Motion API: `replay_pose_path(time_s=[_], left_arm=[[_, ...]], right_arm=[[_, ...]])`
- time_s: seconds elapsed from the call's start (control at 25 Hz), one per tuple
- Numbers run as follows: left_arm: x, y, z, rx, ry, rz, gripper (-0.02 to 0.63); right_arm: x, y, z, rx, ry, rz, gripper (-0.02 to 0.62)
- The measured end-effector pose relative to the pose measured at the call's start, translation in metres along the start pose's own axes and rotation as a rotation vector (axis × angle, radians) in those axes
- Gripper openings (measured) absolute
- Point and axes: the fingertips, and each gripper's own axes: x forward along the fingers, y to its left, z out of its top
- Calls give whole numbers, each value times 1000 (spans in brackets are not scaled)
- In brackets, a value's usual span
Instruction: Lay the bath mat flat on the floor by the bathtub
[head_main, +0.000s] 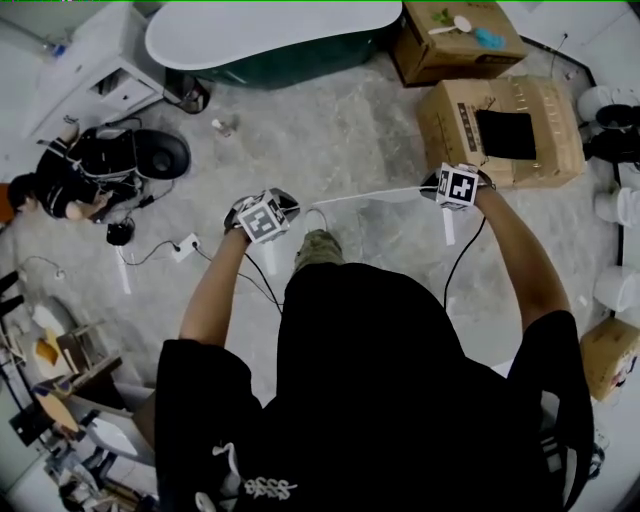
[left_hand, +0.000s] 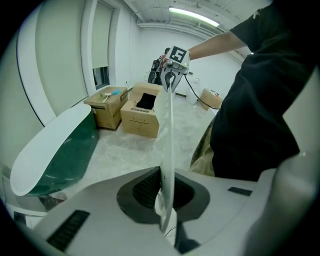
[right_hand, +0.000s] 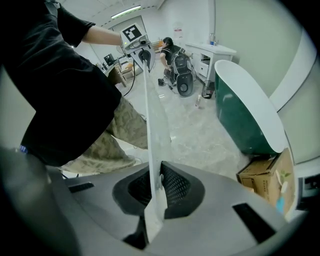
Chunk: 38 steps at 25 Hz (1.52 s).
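**A:** Bath mat (head_main: 370, 197), where is it?

**B:** Off the floor (head_main: 330, 130). It is a thin clear sheet stretched in the air between both claws, out from the bathtub's (head_main: 260, 35) long side.

**A:** Are the claws holding it?

**B:** The head view shows mostly their marker cubes. The left gripper view shows the left claw (left_hand: 165, 200) clenched on one end of the sheet. The right gripper view shows the right claw (right_hand: 155, 187) clenched on the other end.

**A:** Any containers?

**B:** Two cardboard boxes. The near box (head_main: 455, 55), just beside the bathtub's end, carries a light blue thing (head_main: 490, 38) and a white round-headed thing (head_main: 450, 27). I cannot tell whether they lie on it or in it. The far box (head_main: 545, 120), farther from the bathtub, has a flat black thing (head_main: 505, 135) on top.
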Motion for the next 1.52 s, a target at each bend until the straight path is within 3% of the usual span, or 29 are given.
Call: replay_pose_path(time_s=[0.24,0.76,1.12,1.52], left_arm=[[-17,62,-4,9,-24,14,25],[-49,157,-18,-70,-144,66,25],[-63,177,-32,-119,-175,102,26],[-57,186,-30,-222,-186,125,25]], right_arm=[[-9,-46,33,19,10,-5,28],[-17,-126,101,85,-22,-75,28],[-21,-138,125,49,11,-103,28],[-10,-166,121,-2,-8,-100,28]])
